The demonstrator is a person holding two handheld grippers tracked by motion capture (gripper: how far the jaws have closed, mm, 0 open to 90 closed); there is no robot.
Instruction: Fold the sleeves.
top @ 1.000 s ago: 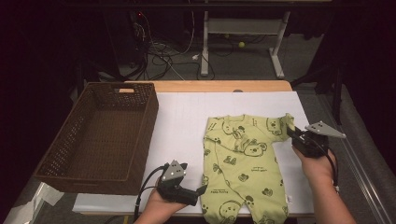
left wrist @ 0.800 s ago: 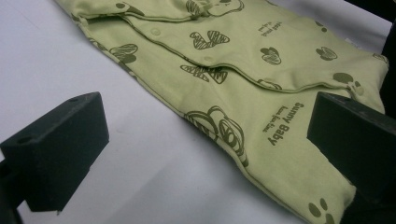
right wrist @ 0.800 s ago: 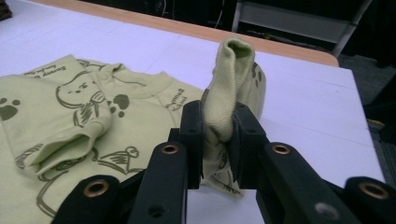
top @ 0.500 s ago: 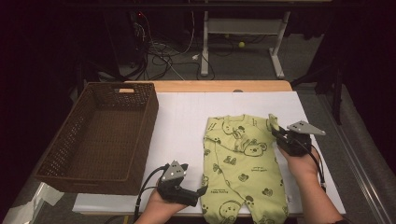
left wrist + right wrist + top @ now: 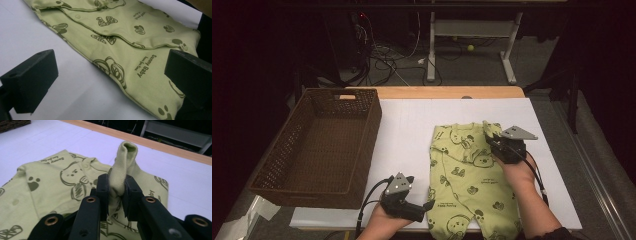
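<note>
A light green baby onesie (image 5: 467,175) with dark bear prints lies flat on the white sheet, legs toward the person. My right gripper (image 5: 490,136) is shut on its right sleeve (image 5: 124,162), which stands up folded between the jaws above the garment's chest. The onesie's body (image 5: 50,187) spreads out below and left of that grip. Down by the onesie's lower left leg, my left gripper (image 5: 428,206) rests low on the sheet. In the left gripper view its jaws stand wide open (image 5: 110,80), with the leg fabric (image 5: 140,50) lying ahead and under the right jaw, not pinched.
A brown wicker basket (image 5: 367,145), nothing in it, stands on the left half of the table. The white sheet (image 5: 412,125) covers the tabletop up to the wooden far edge (image 5: 432,92). Cables and a desk frame lie on the floor beyond.
My right gripper has carried the sleeve leftward, from the onesie's right edge in over its chest. The left gripper has stayed where it was.
</note>
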